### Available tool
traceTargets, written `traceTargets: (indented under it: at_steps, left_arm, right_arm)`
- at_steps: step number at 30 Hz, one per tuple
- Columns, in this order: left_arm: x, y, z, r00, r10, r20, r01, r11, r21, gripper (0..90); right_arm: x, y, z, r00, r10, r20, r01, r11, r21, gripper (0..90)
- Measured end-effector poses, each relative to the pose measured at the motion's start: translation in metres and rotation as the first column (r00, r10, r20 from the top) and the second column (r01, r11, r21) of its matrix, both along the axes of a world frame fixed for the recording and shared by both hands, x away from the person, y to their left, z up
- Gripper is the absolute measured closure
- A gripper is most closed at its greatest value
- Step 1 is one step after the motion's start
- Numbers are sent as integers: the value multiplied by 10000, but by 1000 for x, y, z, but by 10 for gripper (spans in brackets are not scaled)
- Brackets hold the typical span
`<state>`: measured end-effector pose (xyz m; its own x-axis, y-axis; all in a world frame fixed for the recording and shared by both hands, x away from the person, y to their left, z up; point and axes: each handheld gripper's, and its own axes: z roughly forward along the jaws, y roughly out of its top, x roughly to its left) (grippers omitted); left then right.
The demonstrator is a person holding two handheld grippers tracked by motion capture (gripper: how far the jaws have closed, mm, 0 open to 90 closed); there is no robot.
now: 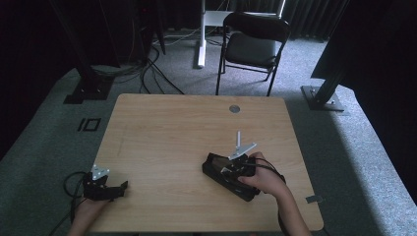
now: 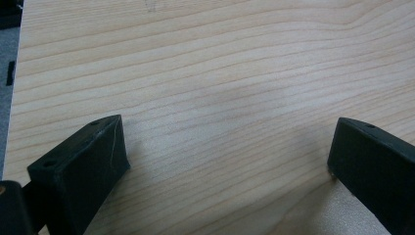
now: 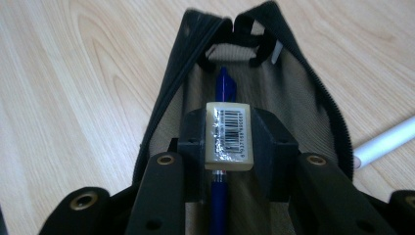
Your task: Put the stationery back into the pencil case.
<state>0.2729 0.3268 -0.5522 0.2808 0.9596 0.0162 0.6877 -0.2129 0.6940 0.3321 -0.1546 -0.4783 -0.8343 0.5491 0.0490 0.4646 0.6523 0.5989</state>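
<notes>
Step in hand: I judge that I am lowering a small white eraser with a barcode label (image 3: 229, 136) into the open black fabric pencil case (image 3: 303, 105) on the light wooden desk (image 1: 162, 132).
How to do it well: I would keep the eraser centred over the case's mouth, clear of the zipper edges on both sides, bring it down close to the lining, and only then let go, so it does not bounce out.
Watch for: a blue pen (image 3: 222, 90) already lies along the bottom of the case, right under the eraser; I would set the eraser beside it or softly on it.
Right gripper (image 3: 229, 161): my jaws are narrow and clamp the eraser by its two long sides; it sits upright between the pads, inside the case's opening.
Left gripper (image 2: 225, 166): my jaws stand wide apart with nothing between them, low over bare desk at the near left corner, well apart from the case.
Where the case is: on the right half of the desk, in front of my right hand (image 1: 263, 177).
Also there: a white stick-like pen (image 3: 386, 142) lies on the desk just beside the case.
</notes>
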Motion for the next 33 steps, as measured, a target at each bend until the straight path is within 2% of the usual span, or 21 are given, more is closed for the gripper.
traceTargets:
  at_steps: [15, 17, 21, 26, 33]
  left_arm:
    - [0, 0, 0, 10000, 1, -2, -1, 10000, 0, 14]
    - [0, 0, 0, 10000, 0, -1, 0, 10000, 0, 14]
    - [0, 0, 0, 10000, -2, -2, 2, 10000, -2, 14]
    - [0, 0, 0, 10000, 0, -3, 0, 10000, 0, 14]
    - [0, 0, 0, 10000, 12, 6, -12, 10000, -13, 14]
  right_arm:
    - [11, 11, -14, 9990, -95, -427, 64, 9973, -731, 678]
    - [12, 11, -15, 9989, -114, -463, 77, 9970, -772, 656]
    - [10, 11, -11, 9993, -61, -382, 34, 9976, -693, 637]
    - [8, 7, -1, 9998, -26, -208, 18, 9993, -377, 623]
    - [2, -2, 19, 9999, 3, 144, -12, 9983, 583, 616]
